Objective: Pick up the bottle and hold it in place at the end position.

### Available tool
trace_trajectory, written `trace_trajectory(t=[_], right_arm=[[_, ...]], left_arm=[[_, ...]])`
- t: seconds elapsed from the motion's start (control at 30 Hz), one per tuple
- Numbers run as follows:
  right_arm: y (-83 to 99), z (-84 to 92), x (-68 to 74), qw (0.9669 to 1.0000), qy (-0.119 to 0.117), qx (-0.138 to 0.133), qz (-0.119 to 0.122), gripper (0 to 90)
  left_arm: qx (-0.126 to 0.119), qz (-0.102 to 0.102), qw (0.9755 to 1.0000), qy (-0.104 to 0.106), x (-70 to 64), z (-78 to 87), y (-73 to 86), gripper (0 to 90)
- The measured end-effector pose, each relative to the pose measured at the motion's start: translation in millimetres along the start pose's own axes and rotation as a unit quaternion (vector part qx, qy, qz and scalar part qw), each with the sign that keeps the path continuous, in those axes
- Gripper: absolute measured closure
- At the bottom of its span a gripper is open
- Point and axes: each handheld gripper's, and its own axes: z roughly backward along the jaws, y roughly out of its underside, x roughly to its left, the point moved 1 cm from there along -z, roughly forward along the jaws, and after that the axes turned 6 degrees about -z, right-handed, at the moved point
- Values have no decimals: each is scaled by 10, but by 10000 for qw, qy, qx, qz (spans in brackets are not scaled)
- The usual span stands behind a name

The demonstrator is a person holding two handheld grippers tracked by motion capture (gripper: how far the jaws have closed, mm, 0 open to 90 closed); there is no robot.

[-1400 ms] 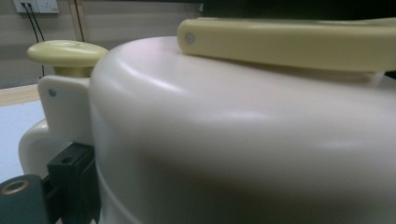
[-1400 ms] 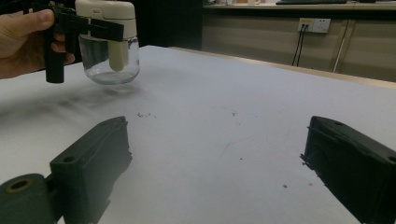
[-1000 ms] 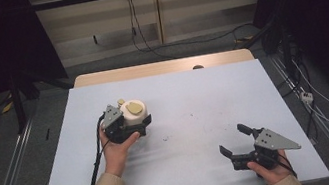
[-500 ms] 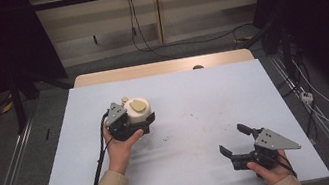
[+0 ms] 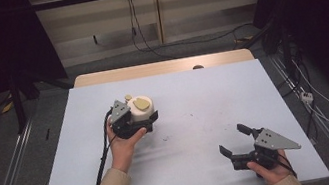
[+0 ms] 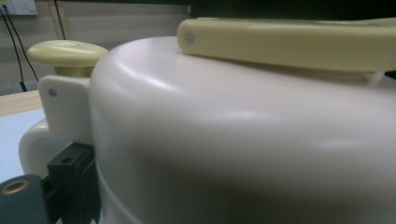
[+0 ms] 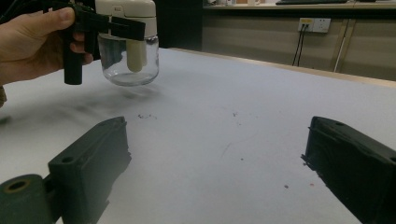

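Observation:
A glass jar (image 5: 143, 105) with a cream-white cap and a pale yellow lever on top is left of the table's middle. My left gripper (image 5: 143, 119) is shut on it just under the cap. In the right gripper view the jar (image 7: 130, 65) seems to hang slightly above the table, over its shadow, with black jaws clamped across its neck. In the left gripper view the cap (image 6: 243, 130) is very close, with the lever (image 6: 289, 42) and a round yellow knob (image 6: 65, 52). My right gripper (image 5: 233, 139) rests open near the front right edge, nothing between its jaws (image 7: 217, 140).
The pale table top (image 5: 194, 97) has a wooden strip (image 5: 163, 67) along its far edge, with a small dark object (image 5: 197, 66) on it. A black cable (image 5: 104, 155) trails from the left gripper toward the person's sleeve. Faint specks mark the table's middle.
The left gripper has carried the jar a little to the right and farther from the person. The right gripper has stayed where it was, still open.

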Motion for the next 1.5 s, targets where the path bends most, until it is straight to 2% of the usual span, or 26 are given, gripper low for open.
trace_trajectory(t=[0.33, 0.6, 0.73, 0.77, 0.83, 1.1, 1.23, 1.37, 1.5], right_arm=[[1, -2, -1, 10000, 11, 5, 7, 51], [-2, -3, 1, 10000, 16, 8, 28, 52], [-1, 2, -1, 10000, 12, 0, 20, 52], [-1, 2, -1, 10000, 12, 0, 20, 52], [-2, 3, -2, 10000, 14, -9, 25, 53], [1, -2, -9, 10000, 13, -4, -3, 54], [2, -4, -9, 10000, -5, -3, 0, 54], [1, -3, -9, 10000, -12, -3, -24, 54], [4, -3, -12, 10000, -8, 7, -43, 55]], left_arm=[[-43, 90, 9999, 30, -21, -59, -32, 59], [17, 14, 9999, 102, -47, -148, -27, 59], [23, 64, 9999, 93, -53, -185, -22, 60], [37, 15, 9999, 99, -46, -192, -25, 60], [24, 74, 9999, 99, -56, -210, -28, 60], [56, 43, 9999, 140, -82, -279, -30, 59], [35, 66, 9998, 183, -108, -310, -42, 60], [41, 6, 9997, 243, -135, -344, -56, 59], [44, 54, 9996, 283, -153, -364, -66, 60]])
